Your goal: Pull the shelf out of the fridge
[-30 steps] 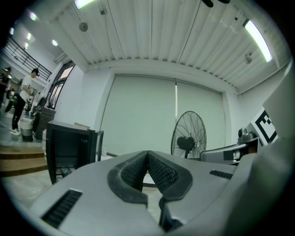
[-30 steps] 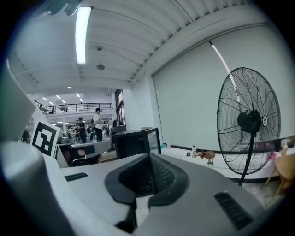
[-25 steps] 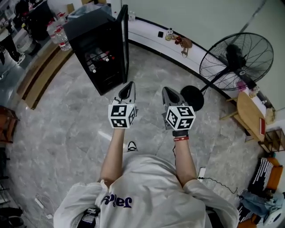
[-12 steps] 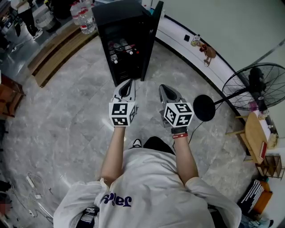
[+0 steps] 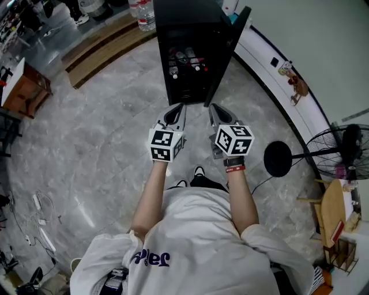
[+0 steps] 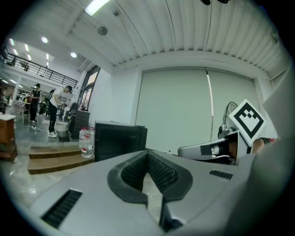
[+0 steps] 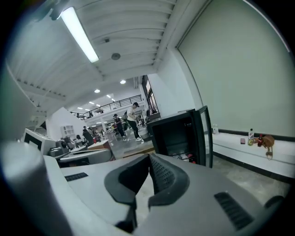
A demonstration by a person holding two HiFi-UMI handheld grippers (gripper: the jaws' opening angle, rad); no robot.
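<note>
- One fridge, black, with its one door swung open on my right of it.
- One shelf that I can make out, inside the fridge, not pulled out. A few bottles lie on it; I cannot count them exactly.
- Two grippers. The left gripper and right gripper sit side by side just short of the fridge's open front, touching nothing.
- In its own view the left gripper has its pads pressed together at the tips, with nothing between them.
- The right gripper is the same: pads closed on each other, empty.
- Two water bottles stand on the floor to the left of the fridge.
- One fan stands well to the right of the fridge, its round base nearer to me.
- The floor is grey marbled tile. Wooden steps run off to the left of the fridge, and a pale wall rises behind it.
- Beyond the fridge the room opens out, and people stand there.
- Against half a second ago, the fridge is nearer the grippers and more central in the head view, and the fan has slid to the right edge.
- Both grippers keep the same closed, side-by-side pose.
</note>
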